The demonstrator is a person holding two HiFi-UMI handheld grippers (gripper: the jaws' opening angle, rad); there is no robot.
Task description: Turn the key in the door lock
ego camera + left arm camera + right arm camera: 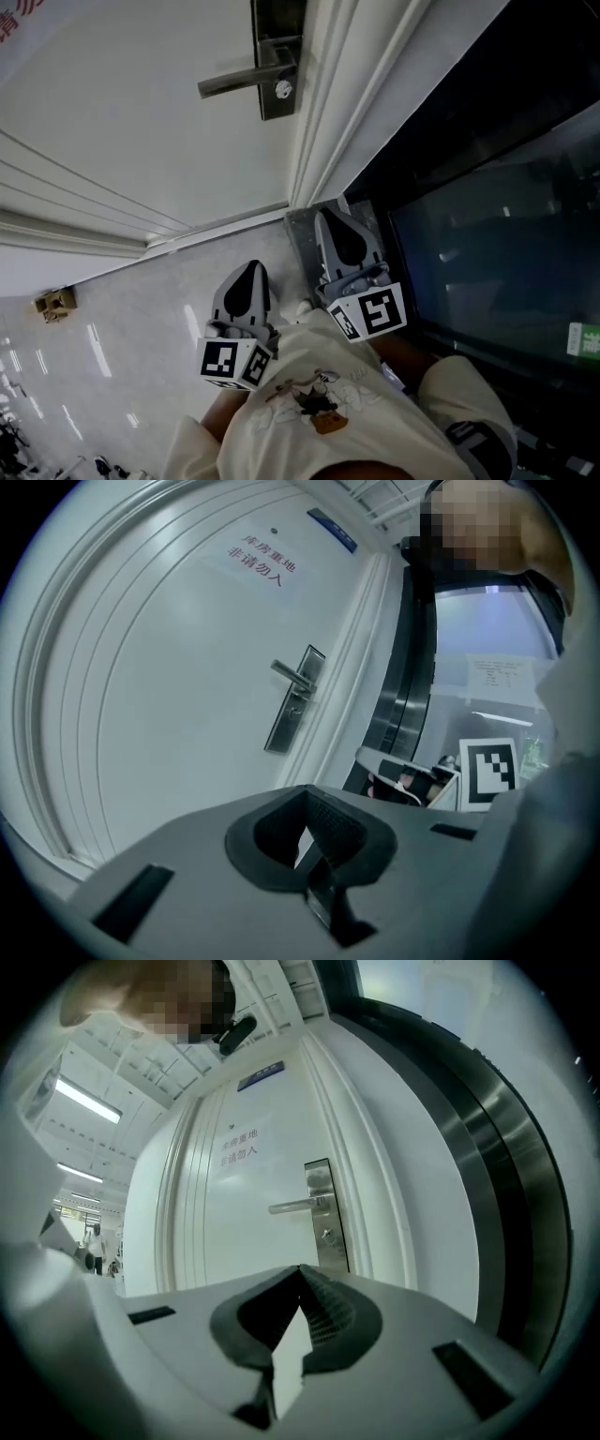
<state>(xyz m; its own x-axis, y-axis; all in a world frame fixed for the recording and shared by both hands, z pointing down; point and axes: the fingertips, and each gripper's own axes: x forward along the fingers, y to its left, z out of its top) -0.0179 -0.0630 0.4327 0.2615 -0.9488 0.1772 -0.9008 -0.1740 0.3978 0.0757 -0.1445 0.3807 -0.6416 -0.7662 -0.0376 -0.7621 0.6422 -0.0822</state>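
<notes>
The white door (141, 122) carries a dark metal lock plate (278, 56) with a lever handle (234, 82). Just under the lever a small key (283, 89) sits in the lock. In the right gripper view the plate (328, 1218), lever (298, 1207) and key (326, 1235) are straight ahead, some way off. The left gripper view has the plate (286, 719) further away. My left gripper (251, 269) and right gripper (328, 217) are held low near my body, well short of the door. Both are shut and hold nothing. The right gripper (300, 1269) points level at the lock; the left gripper (307, 791) points slightly down.
A white door frame (323, 112) runs beside the lock, with a dark glass panel (497, 216) to its right. A small brown object (56, 303) lies on the glossy floor at left. The door bears a printed sign (262, 560). My pale shirt (319, 403) fills the bottom of the head view.
</notes>
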